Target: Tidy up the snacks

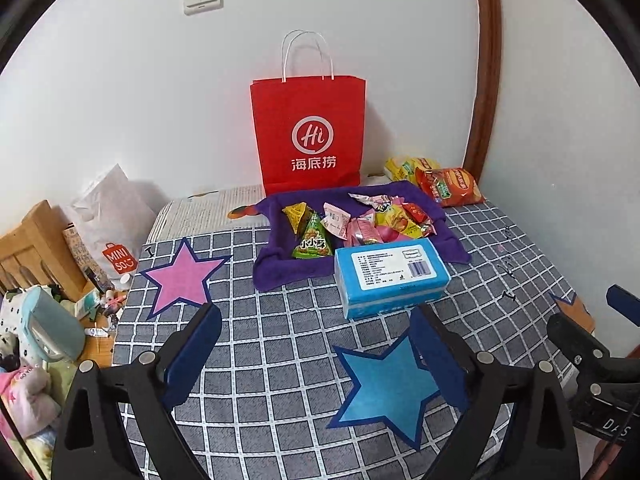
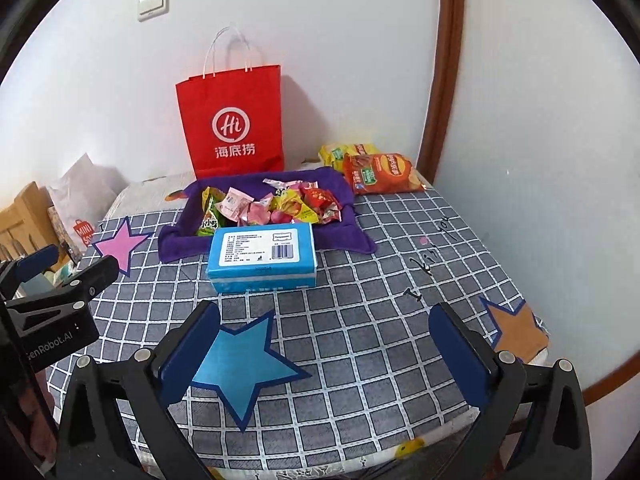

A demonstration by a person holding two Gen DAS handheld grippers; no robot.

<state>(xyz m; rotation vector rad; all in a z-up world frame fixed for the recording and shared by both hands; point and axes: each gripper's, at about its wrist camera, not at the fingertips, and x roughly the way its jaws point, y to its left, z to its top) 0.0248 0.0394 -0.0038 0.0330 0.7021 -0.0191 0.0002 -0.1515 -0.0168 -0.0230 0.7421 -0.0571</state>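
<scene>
On the checked tablecloth (image 2: pixel 360 320): snacks heaped in a purple cloth tray, both of your grippers empty.

Far left, off the table, a crinkled white plastic bag (image 1: pixel 108 216) reads "MINI SO". A flat pink paper star (image 1: pixel 182 276) lies at the cloth's left edge. Your left gripper (image 1: pixel 316 344) hangs released, its blue-padded jaws spread wide above the cloth. A blue paper star (image 2: pixel 244 360) lies in front of your right gripper (image 2: pixel 324 344), which is likewise wide open and grasping nothing. Behind, a stiff red paper bag (image 2: pixel 232 124) with white cord handles reads "Hi 海底捞". Glossy small snack packets (image 2: pixel 272 208) fill the soft purple tray (image 2: pixel 176 244); a blue rectangular tissue pack (image 2: pixel 262 258) with a barcode label touches its front edge. Right of the tray, near the wall, lie an orange chip bag (image 2: pixel 380 174), a yellow bag (image 2: pixel 340 152) and, at the near corner, a brown star (image 2: pixel 516 328).
</scene>
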